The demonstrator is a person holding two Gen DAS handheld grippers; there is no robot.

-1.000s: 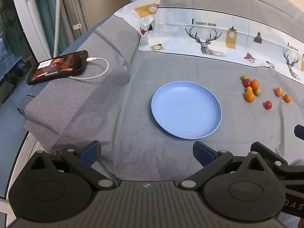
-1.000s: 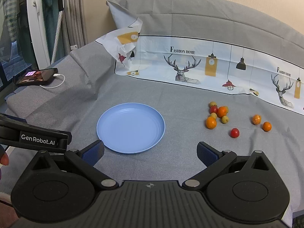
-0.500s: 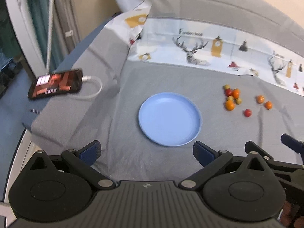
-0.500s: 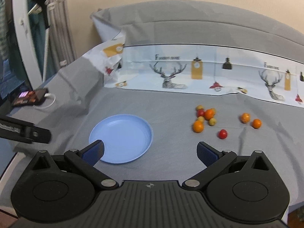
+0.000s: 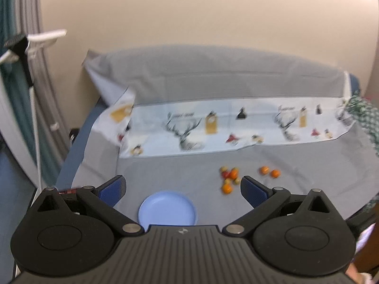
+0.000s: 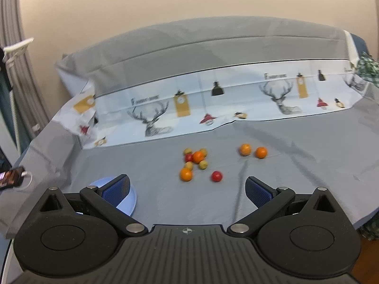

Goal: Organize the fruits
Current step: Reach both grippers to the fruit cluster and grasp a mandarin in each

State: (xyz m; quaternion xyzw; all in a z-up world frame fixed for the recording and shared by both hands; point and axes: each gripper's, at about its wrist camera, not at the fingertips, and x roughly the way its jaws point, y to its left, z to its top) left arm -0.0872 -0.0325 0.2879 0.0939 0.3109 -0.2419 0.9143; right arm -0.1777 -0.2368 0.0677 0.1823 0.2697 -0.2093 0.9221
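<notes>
Both the left gripper [image 5: 182,188] and the right gripper [image 6: 187,187] are wide, empty. The fruits [image 6: 195,161], at 12 o'clock, look small, round, soft: pinch gently at the middle.

A plain grey sheet [image 6: 296,165] covers the bed. Past the fruit lies a pale white-blue cloth [image 6: 236,99] printed with grey antlered deer, mustard-yellow clocks, black hanging lamps and small red lamps. The plate [image 5: 167,210] is light blue. Beside it the fruits [image 6: 195,161] are mixed: bright orange, yellow-green and red, with one red fruit [image 6: 216,176] apart and two orange ones [image 6: 253,151] farther from the plate. Both tongs are black with dark blue pads [image 6: 117,188]. The wall [image 6: 189,0] is beige.
</notes>
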